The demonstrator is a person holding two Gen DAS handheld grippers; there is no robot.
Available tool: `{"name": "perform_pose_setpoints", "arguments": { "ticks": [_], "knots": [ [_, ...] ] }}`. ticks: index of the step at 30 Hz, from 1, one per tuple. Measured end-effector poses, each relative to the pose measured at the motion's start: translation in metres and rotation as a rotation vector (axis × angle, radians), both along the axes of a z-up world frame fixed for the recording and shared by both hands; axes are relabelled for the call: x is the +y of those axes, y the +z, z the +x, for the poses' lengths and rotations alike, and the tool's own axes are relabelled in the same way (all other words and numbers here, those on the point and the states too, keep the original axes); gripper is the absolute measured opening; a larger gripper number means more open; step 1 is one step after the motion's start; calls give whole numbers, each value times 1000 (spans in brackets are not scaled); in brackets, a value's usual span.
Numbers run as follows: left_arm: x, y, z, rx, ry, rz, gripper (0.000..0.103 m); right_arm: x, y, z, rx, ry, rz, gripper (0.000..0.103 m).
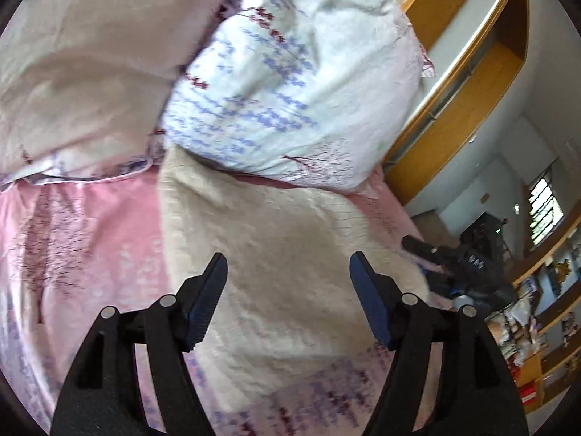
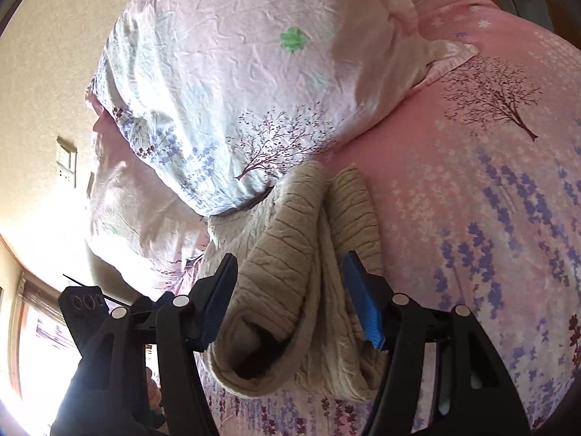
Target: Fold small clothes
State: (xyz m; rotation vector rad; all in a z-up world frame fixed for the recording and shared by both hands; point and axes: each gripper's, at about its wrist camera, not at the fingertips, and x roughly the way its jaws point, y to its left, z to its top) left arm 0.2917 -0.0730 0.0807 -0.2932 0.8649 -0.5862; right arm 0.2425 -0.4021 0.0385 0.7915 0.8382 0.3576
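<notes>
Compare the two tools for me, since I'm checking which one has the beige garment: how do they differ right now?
1. The left tool hangs above the flat part of the beige knit garment with nothing between its fingers; the right tool straddles a bunched fold of it.
2. The left tool's fingers look spread wider; the right tool's stand closer, against the fabric.

Both are black with blue pads, over the pink floral bedsheet.

Left gripper (image 1: 288,265) tilted downward, jaws standing wide apart with nothing between the pads. Right gripper (image 2: 290,265) likewise tilted downward, jaws partly spread, straddling bunched fabric; whether the pads press on it cannot be told
</notes>
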Motion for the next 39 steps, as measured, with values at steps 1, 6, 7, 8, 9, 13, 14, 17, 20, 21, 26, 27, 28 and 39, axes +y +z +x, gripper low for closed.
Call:
{"name": "perform_pose_setpoints", "arguments": {
  "ticks": [1, 6, 7, 8, 9, 13, 14, 17, 20, 21, 26, 27, 28, 39],
  "knots": [
    [7, -5, 0, 13, 25, 31, 69, 5, 2, 5, 4, 6, -8, 63],
    [35, -40, 9, 123, 72, 61, 69, 29, -6, 36, 68, 23, -81, 42],
    [37, -47, 6, 142, 70, 62, 69, 34, -10, 39, 84, 32, -101, 19],
    [37, -52, 6, 153, 64, 57, 69, 38, -11, 38, 81, 28, -131, 14],
    [35, -53, 5, 155, 58, 51, 69, 39, -9, 34, 58, 18, -157, 11],
    [30, -53, 4, 144, 25, 24, 67, 29, 16, 7, -52, -32, -175, 9],
    [27, -54, 5, 140, 12, 19, 67, 26, 22, 0, -71, -50, -188, 9],
    [16, -53, 1, 122, -19, 22, 67, 21, 15, -2, -42, -83, -244, 9],
    [10, -53, -3, 111, -19, 45, 67, 16, -17, 12, 86, -65, -230, 10],
    [12, -52, -5, 108, -18, 44, 67, 11, -19, 10, 87, -73, -182, 11],
    [29, -43, -18, 68, 6, 43, 67, -13, 3, -31, 10, -121, -93, 44],
    [30, -44, -19, 67, 3, 49, 68, -15, 7, -41, -7, -110, -89, 45],
    [31, -46, -20, 75, 3, 53, 68, -13, 10, -50, -17, -95, -91, 45],
    [18, -53, -31, 70, 44, 81, 68, 38, -8, -68, -22, 28, -240, 35]
  ]
}}
